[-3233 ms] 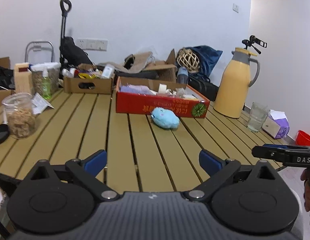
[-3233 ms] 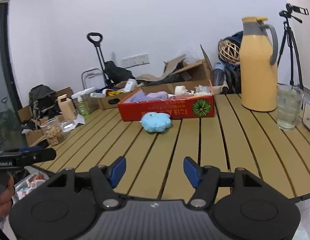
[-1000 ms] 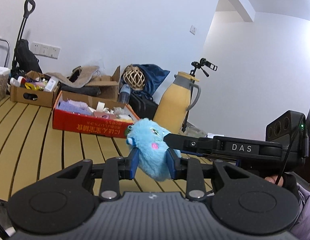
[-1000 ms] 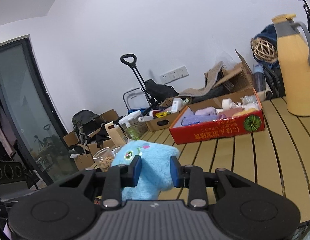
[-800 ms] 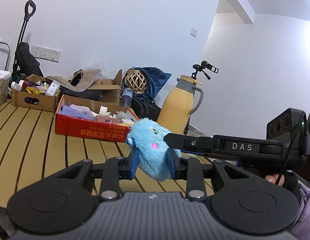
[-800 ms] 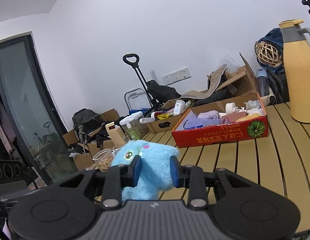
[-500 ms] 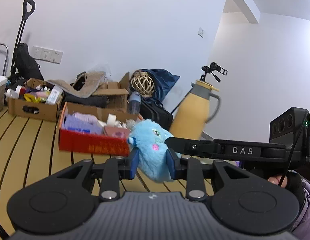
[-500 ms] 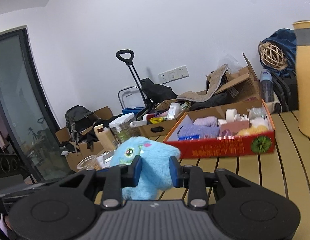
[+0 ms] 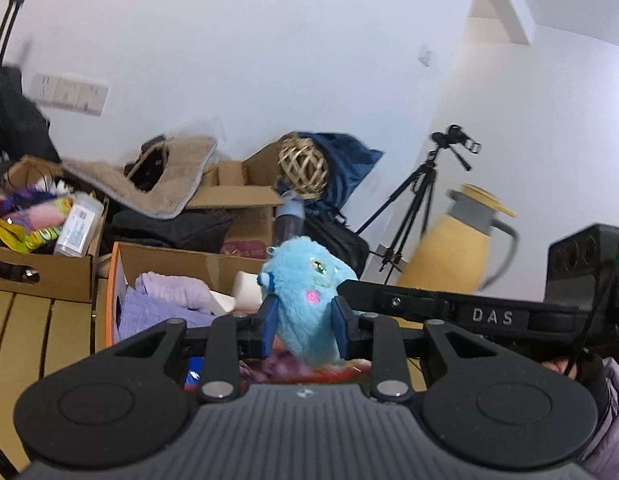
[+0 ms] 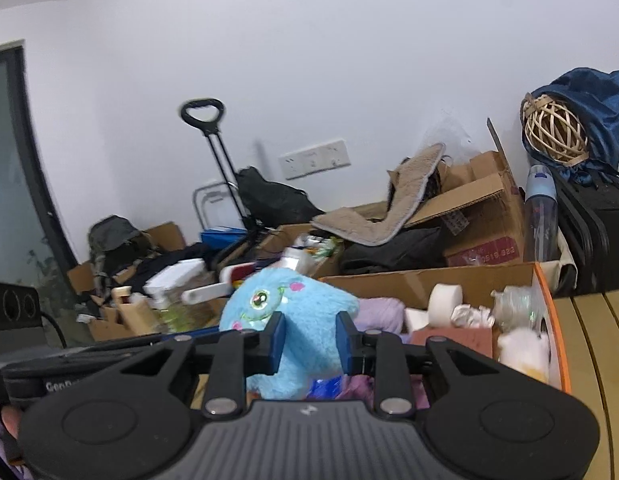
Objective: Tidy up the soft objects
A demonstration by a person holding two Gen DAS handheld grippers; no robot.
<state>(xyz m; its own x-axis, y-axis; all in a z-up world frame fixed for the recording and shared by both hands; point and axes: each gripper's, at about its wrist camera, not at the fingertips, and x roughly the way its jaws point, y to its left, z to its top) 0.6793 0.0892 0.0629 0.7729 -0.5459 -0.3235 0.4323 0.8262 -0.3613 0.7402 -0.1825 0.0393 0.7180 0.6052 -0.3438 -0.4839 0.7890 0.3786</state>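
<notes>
Fluffy sky-blue plush creature with a green eye and pink cheek spots (image 9: 307,300) pinched from two sides at once: left gripper (image 9: 303,326) with its blue pads sunk into the lower fur, right gripper (image 10: 309,338) likewise pressed into the body from the opposite flank. Both pairs of jaws drawn in narrow, squeezing fur rather than meeting. Doubled grip presumably there because a limp, rounded toy slides out of a single pinch and sags; held from two flanks, upright and steady.

Toy aloft, clear of any surface, hovering just over the near edge of the shallow red-and-orange cardboard tray (image 10: 549,320), which serves as the landmark here. Inside that tray: folded lilac knitted cloth (image 9: 165,296) at the left end, a white roll of tape (image 10: 443,304) toward the back, crumpled white paper and a pale fluffy lump at the right end. Beyond the tray, a brown cardboard box draped with a beige fleece mat (image 10: 389,216); to the tray's right in the left wrist view, a tall mustard-yellow thermos jug with grey collar (image 9: 453,252) and a black tripod (image 9: 409,200).

Judged stage: carrying done, release over the tray pending. Likely need: a free patch among the cloths, then both grips eased together so the toy drops level rather than tipping out over the rim.
</notes>
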